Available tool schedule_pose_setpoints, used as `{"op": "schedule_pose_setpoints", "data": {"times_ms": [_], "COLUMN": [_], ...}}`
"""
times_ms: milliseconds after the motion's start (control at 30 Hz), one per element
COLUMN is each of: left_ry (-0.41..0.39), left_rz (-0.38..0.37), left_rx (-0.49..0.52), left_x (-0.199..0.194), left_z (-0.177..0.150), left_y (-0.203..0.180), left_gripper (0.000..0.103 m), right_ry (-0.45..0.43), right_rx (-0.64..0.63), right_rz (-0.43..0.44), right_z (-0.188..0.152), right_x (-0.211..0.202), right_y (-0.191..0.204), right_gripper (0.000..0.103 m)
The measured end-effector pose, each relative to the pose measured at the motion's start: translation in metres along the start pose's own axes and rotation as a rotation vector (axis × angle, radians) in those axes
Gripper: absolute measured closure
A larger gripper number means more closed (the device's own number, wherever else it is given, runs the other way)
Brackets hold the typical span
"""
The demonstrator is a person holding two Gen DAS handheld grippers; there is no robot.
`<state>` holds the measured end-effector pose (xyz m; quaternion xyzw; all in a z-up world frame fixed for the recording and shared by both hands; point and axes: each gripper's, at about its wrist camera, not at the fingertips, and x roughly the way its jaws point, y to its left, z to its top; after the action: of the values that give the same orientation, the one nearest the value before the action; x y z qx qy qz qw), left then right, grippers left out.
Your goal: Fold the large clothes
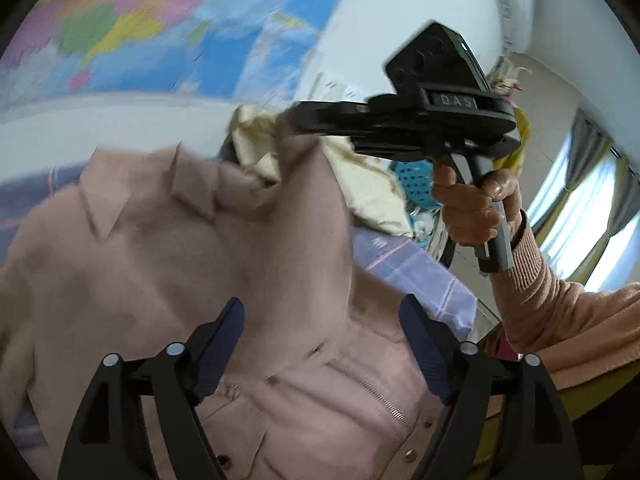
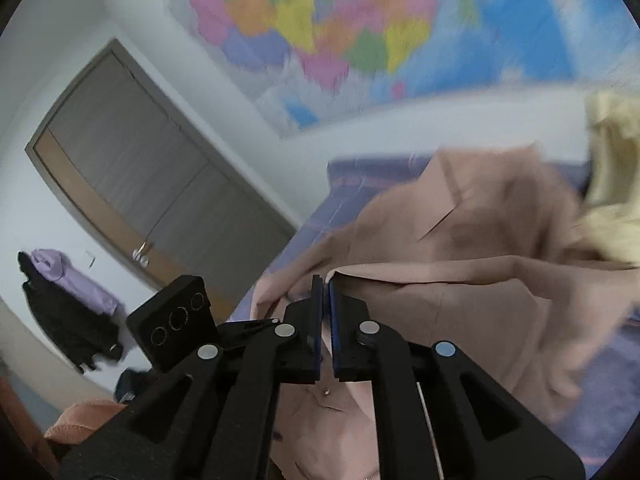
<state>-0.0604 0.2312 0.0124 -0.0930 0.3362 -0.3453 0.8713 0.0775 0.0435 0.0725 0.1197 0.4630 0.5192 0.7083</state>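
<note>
A dusty-pink jacket (image 1: 160, 260) with a collar, zip and buttons lies spread over the bed. My left gripper (image 1: 322, 302) hovers over its front, jaws wide open, with the blue pads (image 1: 224, 344) apart and no cloth pinched. My right gripper (image 1: 290, 114), held in a person's hand (image 1: 472, 200), is raised at the upper right and pulls a fold of the jacket up with it. In the right wrist view the right gripper (image 2: 324, 280) is shut, and a jacket (image 2: 460, 288) edge runs into its tips. The left gripper's black housing (image 2: 172, 320) shows at the lower left.
A purple plaid bedsheet (image 1: 420, 276) covers the bed. A cream garment (image 1: 360, 184) is heaped behind the jacket, next to a blue perforated basket (image 1: 416, 180). A wall map (image 2: 340, 20), a grey door (image 2: 140, 160) and hanging clothes (image 2: 68, 304) stand behind. Curtained windows (image 1: 592, 220) are at the right.
</note>
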Motion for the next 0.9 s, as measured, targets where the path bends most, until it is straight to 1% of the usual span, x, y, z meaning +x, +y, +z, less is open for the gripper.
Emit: {"op": "schedule_pose_setpoints", "data": {"times_ms": [33, 67, 100, 167, 200, 233, 267, 300, 333, 367, 400, 433, 467, 500, 533, 567, 600, 667, 733, 800, 867, 900], "left_ry": [0.025, 0.057, 0.085, 0.121, 0.141, 0.150, 0.157, 0.164, 0.171, 0.189, 0.214, 0.227, 0.236, 0.241, 0.255, 0.251, 0.219, 0.158, 0.108, 0.092, 0.100, 0.107], "left_rz": [0.046, 0.087, 0.110, 0.157, 0.168, 0.168, 0.158, 0.151, 0.161, 0.182, 0.196, 0.200, 0.214, 0.216, 0.196, 0.189, 0.198, 0.216, 0.224, 0.247, 0.314, 0.373], "left_rx": [-0.022, -0.043, -0.058, -0.075, -0.080, -0.085, -0.093, -0.096, -0.095, -0.103, -0.122, -0.133, -0.139, -0.139, -0.149, -0.168, -0.166, -0.158, -0.158, -0.138, -0.126, -0.127], "left_x": [0.007, 0.014, 0.021, 0.032, 0.037, 0.040, 0.045, 0.051, 0.054, 0.061, 0.067, 0.072, 0.077, 0.079, 0.081, 0.079, 0.071, 0.053, 0.028, 0.014, 0.001, -0.004], "left_z": [-0.004, -0.008, -0.012, -0.016, -0.017, -0.017, -0.016, -0.015, -0.014, -0.013, -0.012, -0.011, -0.010, -0.009, -0.009, -0.008, -0.006, 0.000, 0.006, 0.012, 0.013, 0.014], "left_y": [0.007, 0.015, 0.020, 0.027, 0.029, 0.030, 0.031, 0.032, 0.034, 0.037, 0.041, 0.046, 0.050, 0.055, 0.059, 0.064, 0.066, 0.069, 0.072, 0.071, 0.073, 0.077], "left_gripper": [0.025, 0.025, 0.025, 0.025, 0.025, 0.025, 0.025, 0.025, 0.025, 0.025, 0.026, 0.027, 0.039, 0.065, 0.076, 0.092, 0.100, 0.100, 0.100, 0.100, 0.100, 0.100], "right_ry": [0.022, 0.053, 0.069, 0.064, 0.056, 0.031, 0.010, -0.023, -0.049, -0.083, -0.095, -0.110, -0.117, -0.116, -0.111, -0.114, -0.112, -0.110, -0.109, -0.129, -0.132, -0.122], "right_rx": [0.018, 0.027, 0.031, 0.025, 0.010, -0.017, -0.026, -0.038, -0.050, -0.050, -0.038, -0.006, 0.020, 0.048, 0.078, 0.111, 0.142, 0.179, 0.178, 0.159, 0.064, 0.005], "right_rz": [0.004, -0.012, -0.025, -0.049, -0.064, -0.089, -0.101, -0.136, -0.179, -0.246, -0.285, -0.354, -0.378, -0.406, -0.453, -0.460, -0.447, -0.452, -0.456, -0.470, -0.456, -0.457], "right_z": [0.003, 0.003, 0.004, 0.003, 0.003, 0.001, -0.003, -0.006, -0.009, -0.013, -0.018, -0.024, -0.029, -0.034, -0.042, -0.047, -0.053, -0.062, -0.068, -0.071, -0.072, -0.072], "right_x": [0.011, 0.023, 0.028, 0.023, 0.016, 0.004, -0.008, -0.025, -0.034, -0.047, -0.055, -0.064, -0.069, -0.073, -0.075, -0.076, -0.078, -0.076, -0.075, -0.076, -0.071, -0.066], "right_y": [-0.005, -0.009, -0.011, -0.016, -0.017, -0.018, -0.020, -0.025, -0.030, -0.039, -0.049, -0.066, -0.077, -0.089, -0.105, -0.117, -0.127, -0.146, -0.152, -0.149, -0.133, -0.121], "right_gripper": [0.089, 0.069, 0.064, 0.059, 0.059, 0.057, 0.054, 0.053, 0.052, 0.050, 0.050, 0.050, 0.050, 0.050, 0.050, 0.050, 0.050, 0.051, 0.051, 0.052, 0.053, 0.053]}}
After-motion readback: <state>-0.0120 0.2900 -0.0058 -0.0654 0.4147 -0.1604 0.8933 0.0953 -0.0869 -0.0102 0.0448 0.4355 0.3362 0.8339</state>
